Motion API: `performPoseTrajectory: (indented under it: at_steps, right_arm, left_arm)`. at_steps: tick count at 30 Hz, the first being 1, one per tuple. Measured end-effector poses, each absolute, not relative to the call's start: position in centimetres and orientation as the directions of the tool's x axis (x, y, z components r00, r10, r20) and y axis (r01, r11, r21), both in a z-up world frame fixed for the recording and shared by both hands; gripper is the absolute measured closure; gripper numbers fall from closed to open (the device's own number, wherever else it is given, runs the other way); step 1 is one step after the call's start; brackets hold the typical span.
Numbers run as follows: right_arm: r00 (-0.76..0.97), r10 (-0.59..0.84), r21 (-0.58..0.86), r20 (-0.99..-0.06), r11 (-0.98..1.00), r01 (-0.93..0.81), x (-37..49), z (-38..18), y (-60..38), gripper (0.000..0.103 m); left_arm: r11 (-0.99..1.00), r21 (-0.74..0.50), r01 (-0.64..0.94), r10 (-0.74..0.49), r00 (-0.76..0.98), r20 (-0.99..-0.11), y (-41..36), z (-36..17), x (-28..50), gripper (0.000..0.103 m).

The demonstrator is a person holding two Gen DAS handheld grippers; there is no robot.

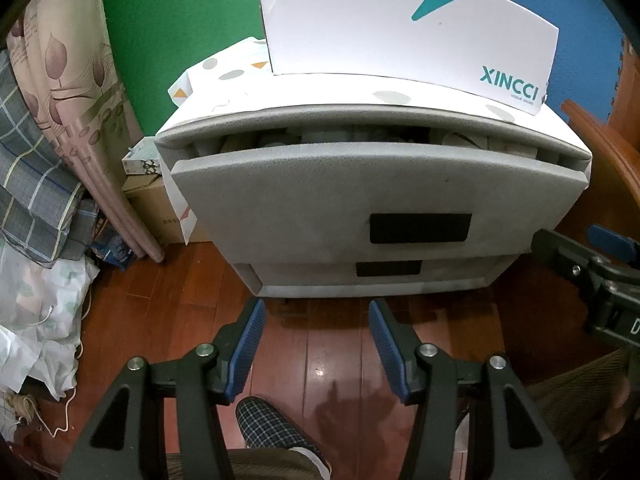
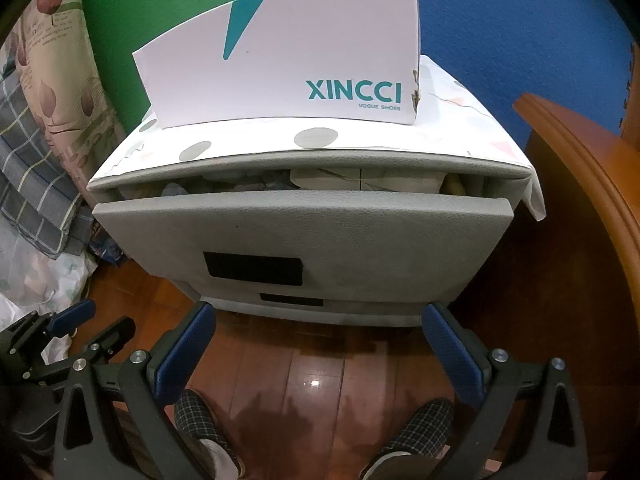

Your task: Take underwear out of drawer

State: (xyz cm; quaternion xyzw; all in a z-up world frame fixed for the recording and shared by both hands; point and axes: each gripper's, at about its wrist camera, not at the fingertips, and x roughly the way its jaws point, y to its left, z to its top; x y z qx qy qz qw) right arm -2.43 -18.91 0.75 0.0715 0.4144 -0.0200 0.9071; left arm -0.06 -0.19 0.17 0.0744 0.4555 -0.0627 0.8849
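Far left: patterned curtain (image 1: 68, 92) and plaid bedding (image 1: 36, 184) against a green wall (image 1: 180, 20). Centre: grey drawer unit (image 1: 376, 200) on the wood floor (image 1: 328, 360), top drawer (image 2: 304, 236) ajar, underwear (image 2: 360, 180) bunched inside; shoe box (image 2: 288, 64) on top. Your left gripper (image 1: 316, 344) and right gripper (image 2: 320, 348) hover apart, empty, before it. Right: blue wall (image 2: 520, 40).

Shoebox (image 2: 280, 64) on top of cabinet (image 2: 496, 168), toward its back. Upper drawer (image 1: 376, 184) pulled slightly forward, folded clothes (image 2: 360, 179) inside. Lower drawer (image 1: 448, 270) beneath it. Curtain (image 1: 76, 92) and cardboard box (image 1: 154, 208) left of cabinet; wooden furniture (image 2: 592, 184) right.
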Motion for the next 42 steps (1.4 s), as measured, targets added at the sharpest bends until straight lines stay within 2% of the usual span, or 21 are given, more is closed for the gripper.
performPoseTrajectory:
  at_steps: [16,21,25,29,42]
  right_arm:
    - [0.653,0.012,0.109,-0.757,0.988,0.108,-2.5,0.7,-19.0,0.001]
    - [0.653,0.009,0.122,-0.757,0.984,0.129,-2.5,0.7,-19.6,0.001]
    - [0.652,0.005,0.142,-0.758,0.977,0.158,-2.5,0.7,-20.3,0.001]
    - [0.645,-0.002,0.156,-0.764,0.97,0.188,-2.4,0.6,-20.9,0.001]
    - [0.6,-0.087,0.086,-0.795,0.964,0.253,-2.2,-0.3,-22.0,0.001]
  left_arm:
    - [0.986,0.05,0.16,-0.05,0.562,-0.825,0.4,0.1,0.2,0.048]
    - [0.99,-0.013,0.14,-0.091,0.562,-0.822,1.3,0.9,0.5,0.048]
    - [0.988,-0.11,0.112,-0.154,0.55,-0.821,2.6,1.8,1.3,0.048]
    - [0.988,-0.139,0.074,-0.157,0.562,-0.812,3.8,3.0,2.8,0.048]
    - [0.946,-0.322,-0.046,-0.243,0.558,-0.793,7.9,4.8,8.4,0.048]
